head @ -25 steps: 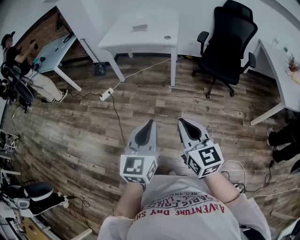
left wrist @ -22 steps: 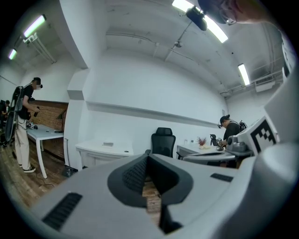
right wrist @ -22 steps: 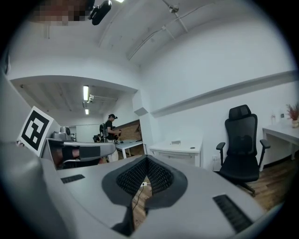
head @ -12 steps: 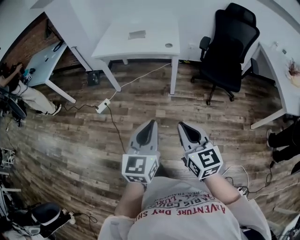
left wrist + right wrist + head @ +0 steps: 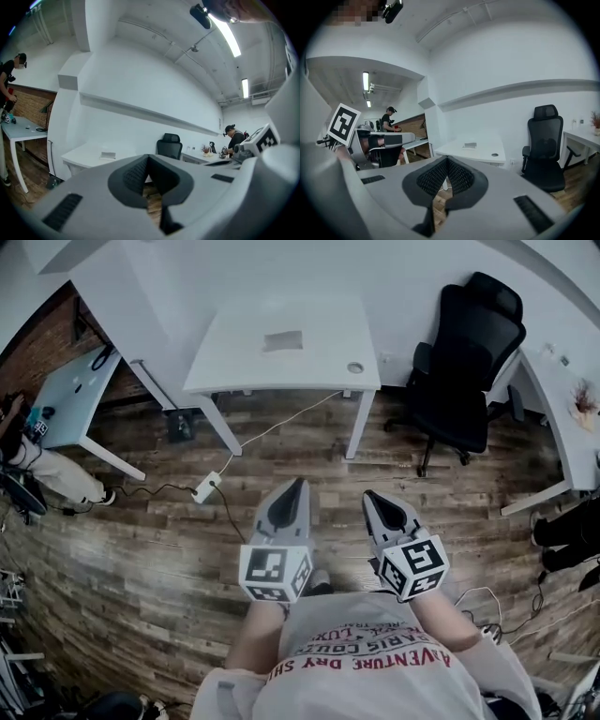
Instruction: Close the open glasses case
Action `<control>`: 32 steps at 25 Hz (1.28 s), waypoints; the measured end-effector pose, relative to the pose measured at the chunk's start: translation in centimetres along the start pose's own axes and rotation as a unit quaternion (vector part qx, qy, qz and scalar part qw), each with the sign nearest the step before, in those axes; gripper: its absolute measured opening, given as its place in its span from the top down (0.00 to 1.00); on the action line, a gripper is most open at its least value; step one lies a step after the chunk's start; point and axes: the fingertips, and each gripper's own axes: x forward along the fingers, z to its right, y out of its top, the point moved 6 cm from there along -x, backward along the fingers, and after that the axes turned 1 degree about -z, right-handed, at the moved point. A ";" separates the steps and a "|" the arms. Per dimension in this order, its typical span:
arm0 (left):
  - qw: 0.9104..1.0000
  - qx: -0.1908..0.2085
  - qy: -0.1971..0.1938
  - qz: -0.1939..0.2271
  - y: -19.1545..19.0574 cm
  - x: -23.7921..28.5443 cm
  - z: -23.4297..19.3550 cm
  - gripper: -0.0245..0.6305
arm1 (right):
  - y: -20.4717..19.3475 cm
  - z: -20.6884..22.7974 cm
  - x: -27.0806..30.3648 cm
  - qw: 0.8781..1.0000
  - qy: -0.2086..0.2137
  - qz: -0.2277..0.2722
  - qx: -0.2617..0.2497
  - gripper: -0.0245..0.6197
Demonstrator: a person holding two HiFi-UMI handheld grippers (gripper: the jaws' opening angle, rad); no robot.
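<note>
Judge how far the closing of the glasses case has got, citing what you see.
Nothing looks done. In hand: nothing; the left gripper and right gripper are shut, empty, over the floor, short of the white table. A small grey object lies there, too small to identify. Left: everything, from approach to closing.

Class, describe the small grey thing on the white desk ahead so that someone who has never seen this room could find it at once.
Find the white desk straight ahead, left of the black chair. Near the middle of its top lies a flat grey rectangle. The only other mark on the desk is a small round hole at the front right corner.
</note>
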 end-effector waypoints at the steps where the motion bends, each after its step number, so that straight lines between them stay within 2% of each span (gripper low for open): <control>1: 1.000 -0.003 0.001 0.000 0.2 0.5 -1.1 0.97 | 0.3 -0.1 1.1 1.000 -0.001 -0.002 0.002 0.95; 9: 1.000 -0.024 0.013 -0.012 -0.1 4.4 -6.6 0.97 | 1.6 0.8 8.2 1.000 0.013 -0.017 0.005 0.95; 14: 0.999 -0.027 0.035 -0.020 -0.9 8.4 -9.5 0.97 | 1.8 3.4 13.7 0.999 0.034 -0.020 0.008 0.94; 18: 0.997 -0.024 0.063 -0.029 -1.0 12.8 -11.7 0.97 | 2.8 6.7 19.1 0.998 0.060 -0.024 0.008 0.95; 24: 0.994 -0.001 0.108 -0.032 1.3 21.1 -14.8 0.97 | 5.9 11.7 27.8 0.992 0.118 -0.036 -0.004 0.95; 32: 0.988 -0.017 0.148 -0.046 3.1 34.0 -19.0 0.97 | 9.8 20.8 39.3 0.984 0.166 -0.056 -0.008 0.95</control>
